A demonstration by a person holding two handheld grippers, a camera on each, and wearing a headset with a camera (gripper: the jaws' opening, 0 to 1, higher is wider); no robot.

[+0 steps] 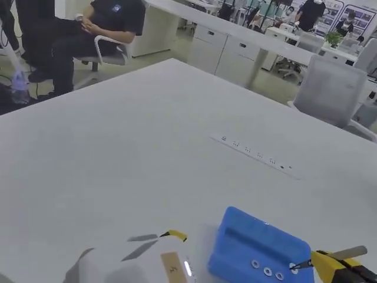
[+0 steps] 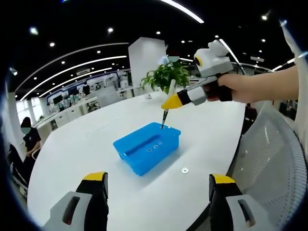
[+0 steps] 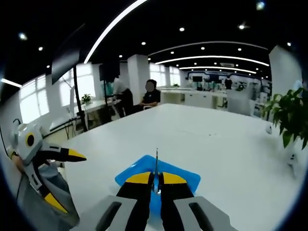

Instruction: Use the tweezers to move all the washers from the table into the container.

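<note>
Right gripper (image 3: 156, 179) pinching tweezers (image 3: 156, 165), tip over container (image 2: 147, 147)

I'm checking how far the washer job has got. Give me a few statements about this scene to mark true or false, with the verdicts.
1. The right gripper is shut on the tweezers. True.
2. The left gripper grips a washer. False: its jaws stand wide open, holding nothing.
3. One washer lies on the table beside the container. True.
4. The container holds nothing. False: several washers lie in it.
</note>
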